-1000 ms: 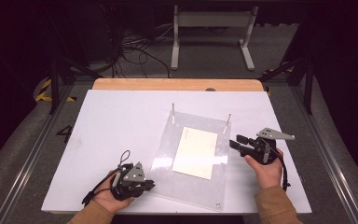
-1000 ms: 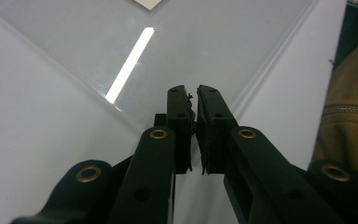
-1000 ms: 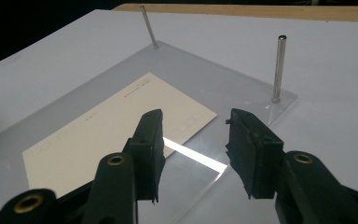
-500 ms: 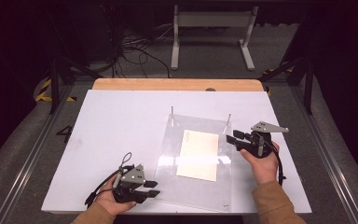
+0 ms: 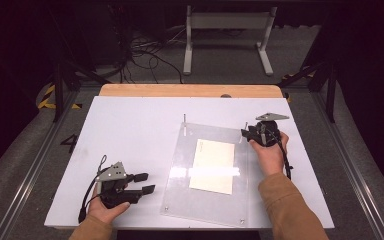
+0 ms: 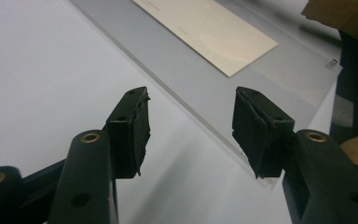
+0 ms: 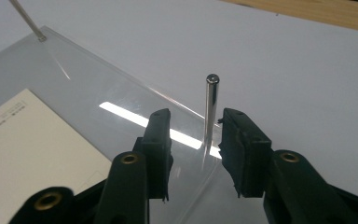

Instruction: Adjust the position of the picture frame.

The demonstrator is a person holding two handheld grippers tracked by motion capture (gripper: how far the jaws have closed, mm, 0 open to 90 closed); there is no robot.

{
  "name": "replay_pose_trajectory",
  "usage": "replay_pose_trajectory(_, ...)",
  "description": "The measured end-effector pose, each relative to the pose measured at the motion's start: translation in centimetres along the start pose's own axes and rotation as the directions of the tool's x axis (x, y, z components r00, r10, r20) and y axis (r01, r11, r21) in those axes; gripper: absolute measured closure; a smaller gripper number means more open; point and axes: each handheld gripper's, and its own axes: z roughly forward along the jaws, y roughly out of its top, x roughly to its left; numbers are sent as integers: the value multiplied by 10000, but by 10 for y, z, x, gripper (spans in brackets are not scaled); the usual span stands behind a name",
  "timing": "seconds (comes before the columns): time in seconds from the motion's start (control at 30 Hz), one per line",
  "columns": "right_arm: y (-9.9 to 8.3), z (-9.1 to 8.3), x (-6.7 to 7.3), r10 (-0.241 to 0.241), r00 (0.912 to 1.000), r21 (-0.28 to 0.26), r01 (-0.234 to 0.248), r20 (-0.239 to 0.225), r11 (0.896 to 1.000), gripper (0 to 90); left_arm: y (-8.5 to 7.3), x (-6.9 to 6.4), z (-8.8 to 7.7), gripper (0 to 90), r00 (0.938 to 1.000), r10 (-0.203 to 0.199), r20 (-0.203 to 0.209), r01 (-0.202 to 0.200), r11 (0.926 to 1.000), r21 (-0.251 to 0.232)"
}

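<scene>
A lab or studio: dark surroundings, a white table (image 5: 130, 130), tangled cables (image 5: 145, 50) on the grey floor, a metal stand (image 5: 225, 30).

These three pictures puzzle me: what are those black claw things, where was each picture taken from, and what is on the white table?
No machine here: a person sits at the table and holds a hand tool in each hand. Each tool is a gripper with two black padded jaws.

The wide picture comes from a camera above the table. In it the left gripper rests near the front edge, and the right gripper is at the far right corner of a clear plastic sheet.

The other two pictures come from small cameras that ride on the grippers and look along their jaws.

On the white table lies the clear sheet with a cream paper card at it, whether under or on top I cannot tell. Thin metal pins stand at its far corners.

Nothing is held. The left jaws are wide open; the right jaws stand open on either side of one pin.
</scene>
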Motion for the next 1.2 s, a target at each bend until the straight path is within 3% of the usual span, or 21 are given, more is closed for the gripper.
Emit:
replay_pose_trajectory(0.07,3,5,-2,-80,10000,92,80,15,9999,726,-2,1,-2,467,9998,-149,-157,149,9999,-27)
replay_pose_trajectory(0.17,9,10,-2,-776,9963,369,763,369,9964,848,-4,2,-5,470,9994,-214,-276,214,9998,-24)
replay_pose_trajectory(0.23,12,10,-2,-990,9945,527,972,344,9939,851,-6,2,-7,475,9993,-206,-313,206,9998,2)
replay_pose_trajectory(0.4,21,12,7,-1607,9870,204,1605,85,9868,852,-9,4,-11,482,9979,-412,-508,410,9991,-57)
replay_pose_trajectory(0.57,36,14,26,-2336,9722,-8,2336,-142,9723,853,-10,8,-12,487,9970,-534,-558,533,9986,-33)
replay_pose_trajectory(0.7,47,20,38,-2640,9643,0,2640,-188,9645,852,-11,9,-11,489,9963,-688,-524,685,9976,-83)
replay_pose_trajectory(0.83,53,31,49,-2783,9599,157,2789,-332,9602,852,-11,11,-13,490,9961,-701,-532,693,9975,-163)
replay_pose_trajectory(0.9,52,37,52,-2705,9619,306,2718,-409,9619,852,-11,11,-13,489,9956,-778,-518,770,9969,-172)
replay_pose_trajectory(1.07,46,42,46,-2390,9690,551,2425,-624,9686,850,-12,12,-12,489,9955,-791,-514,784,9968,-159)
replay_pose_trajectory(1.2,43,42,44,-2263,9719,439,2294,-648,9723,851,-11,10,-11,488,9955,-790,-524,782,9968,-168)
